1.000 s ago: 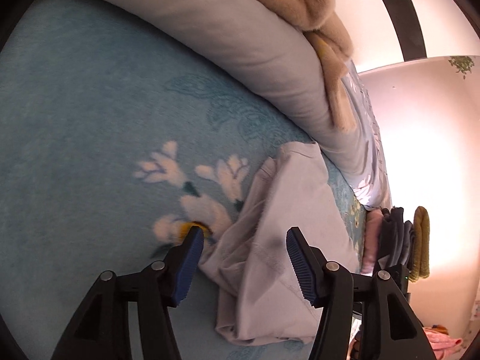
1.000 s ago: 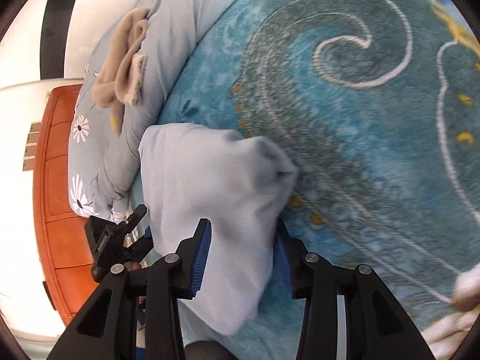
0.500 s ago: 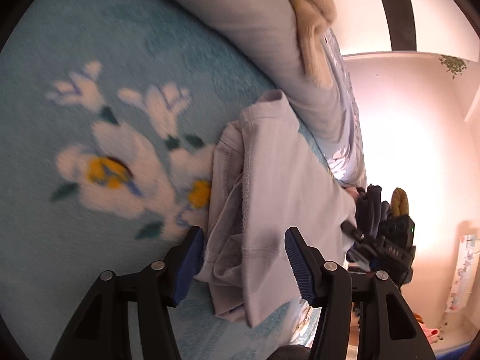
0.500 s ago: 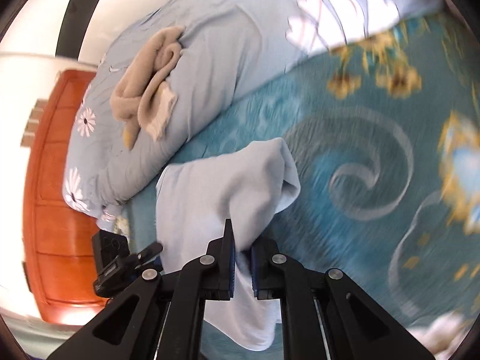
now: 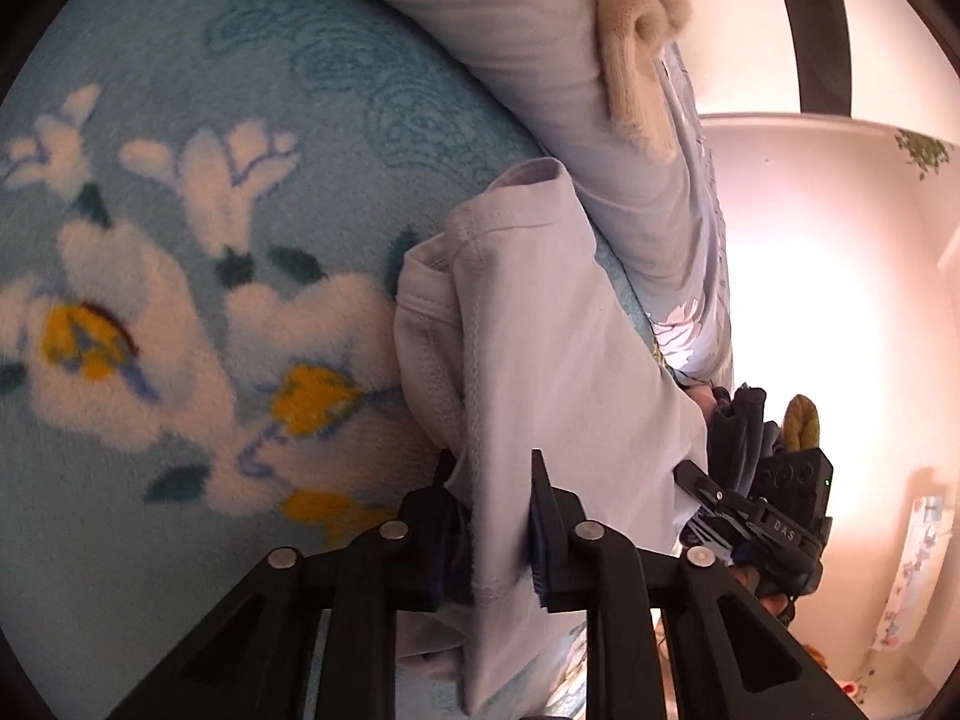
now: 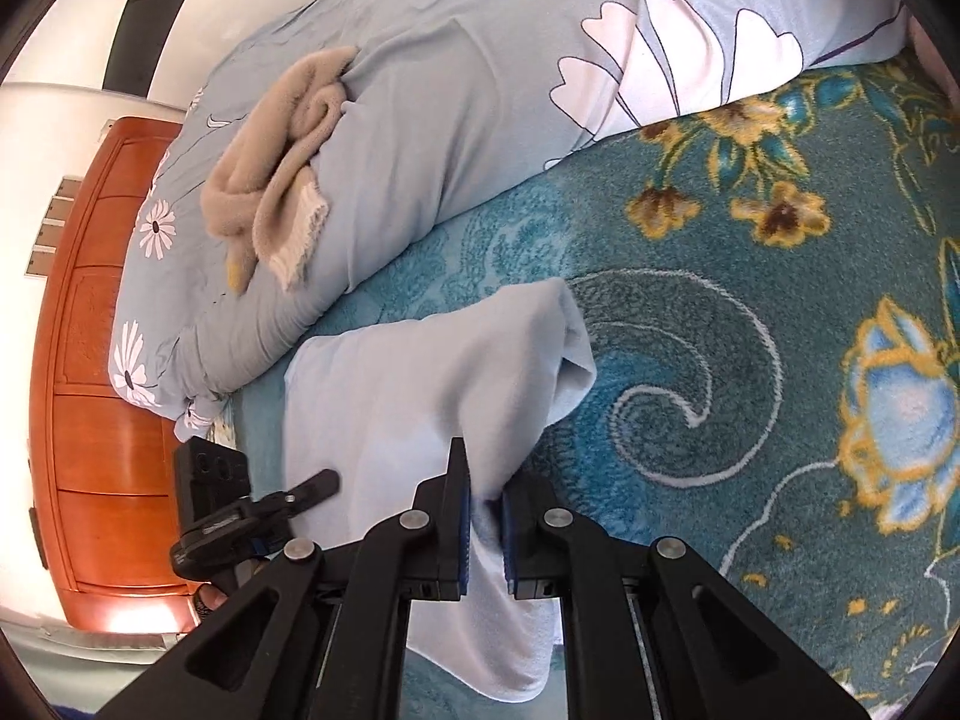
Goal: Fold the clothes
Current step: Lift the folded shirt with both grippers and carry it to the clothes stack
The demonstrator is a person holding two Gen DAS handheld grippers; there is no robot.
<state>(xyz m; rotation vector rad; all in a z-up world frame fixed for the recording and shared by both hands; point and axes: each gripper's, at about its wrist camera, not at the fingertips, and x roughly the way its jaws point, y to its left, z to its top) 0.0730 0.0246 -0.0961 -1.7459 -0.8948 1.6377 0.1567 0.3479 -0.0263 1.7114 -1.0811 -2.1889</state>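
Note:
A pale grey-blue garment (image 5: 540,324) lies partly folded on a teal flowered blanket (image 5: 180,180). My left gripper (image 5: 492,516) is shut on the garment's hemmed edge. In the right wrist view the same garment (image 6: 420,396) stretches between the grippers, and my right gripper (image 6: 483,534) is shut on its other end, with cloth hanging below the jaws. Each gripper shows in the other's view: the right gripper (image 5: 762,516) at the lower right, the left gripper (image 6: 240,516) at the lower left.
A rolled light blue flowered duvet (image 6: 450,120) lies beyond the garment with a beige fleece item (image 6: 282,162) on it. A wooden headboard (image 6: 102,360) stands at the left. Dark folded clothes (image 5: 744,426) lie by the bed's edge.
Both grippers have closed on the garment, the right one first, the left one in the last half second. The garment's ends have lifted off the blanket.

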